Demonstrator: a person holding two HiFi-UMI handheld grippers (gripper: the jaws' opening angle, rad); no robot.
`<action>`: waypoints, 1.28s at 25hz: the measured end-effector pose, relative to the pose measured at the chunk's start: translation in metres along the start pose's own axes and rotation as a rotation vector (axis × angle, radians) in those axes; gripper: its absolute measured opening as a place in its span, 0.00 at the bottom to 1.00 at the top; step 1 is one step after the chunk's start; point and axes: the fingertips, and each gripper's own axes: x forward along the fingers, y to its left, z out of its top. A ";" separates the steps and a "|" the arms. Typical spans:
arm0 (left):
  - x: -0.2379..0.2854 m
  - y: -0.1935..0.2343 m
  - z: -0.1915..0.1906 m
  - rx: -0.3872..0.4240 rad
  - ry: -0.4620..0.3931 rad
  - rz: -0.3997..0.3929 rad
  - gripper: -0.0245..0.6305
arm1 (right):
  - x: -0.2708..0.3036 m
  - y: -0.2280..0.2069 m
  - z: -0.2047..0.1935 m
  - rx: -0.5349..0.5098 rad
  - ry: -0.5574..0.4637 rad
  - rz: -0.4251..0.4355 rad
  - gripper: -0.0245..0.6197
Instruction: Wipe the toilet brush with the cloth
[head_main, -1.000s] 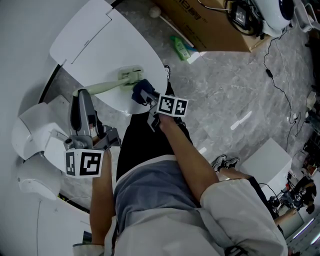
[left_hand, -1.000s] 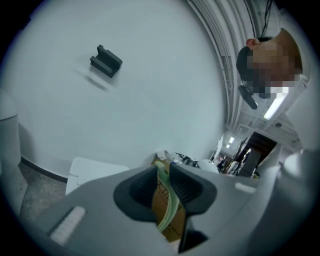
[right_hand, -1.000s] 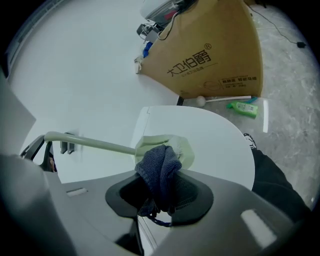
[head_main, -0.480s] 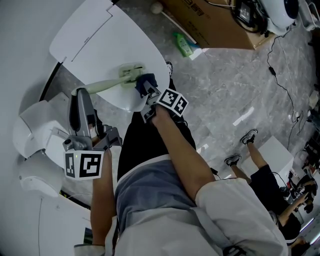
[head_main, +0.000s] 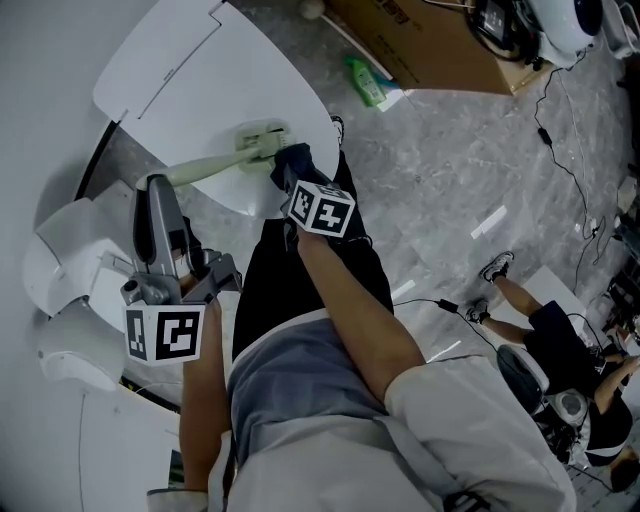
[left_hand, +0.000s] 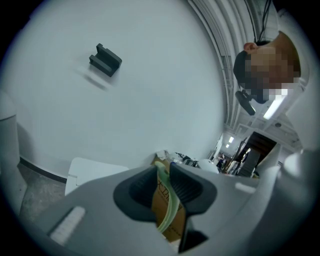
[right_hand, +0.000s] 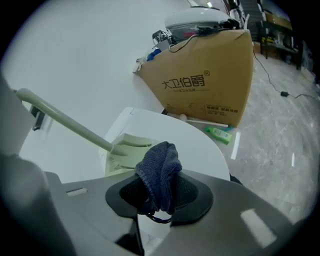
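The pale green toilet brush (head_main: 225, 160) lies across the white toilet lid (head_main: 180, 90), its flat head (head_main: 262, 142) at the lid's near right. My left gripper (left_hand: 162, 187) is shut on the brush handle (left_hand: 168, 210); in the head view that gripper (head_main: 165, 190) sits at the left, by the handle's end. My right gripper (head_main: 290, 175) is shut on a dark blue cloth (right_hand: 160, 172), which sits just in front of the brush head (right_hand: 129, 149), close to it or touching. The brush handle (right_hand: 65, 122) runs up to the left.
A brown cardboard box (right_hand: 210, 85) stands on the grey floor behind the toilet, with a green bottle (right_hand: 218, 133) lying beside it. The white toilet base and other white fittings (head_main: 70, 290) sit at left. Cables trail on the floor (head_main: 560, 170). Another person (head_main: 550, 340) is at right.
My right gripper has moved the cloth up toward the brush head and turned a little. The left gripper and brush have hardly moved. The person at the right has shifted.
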 end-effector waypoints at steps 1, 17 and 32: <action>0.000 0.000 0.000 0.000 0.000 0.000 0.04 | 0.000 -0.002 -0.001 0.004 0.000 -0.022 0.21; 0.001 0.002 0.000 -0.005 -0.008 0.000 0.04 | 0.003 -0.003 -0.006 0.132 0.064 -0.025 0.21; -0.003 -0.001 0.001 -0.010 -0.016 0.012 0.04 | -0.004 0.037 0.023 -0.183 0.145 0.087 0.21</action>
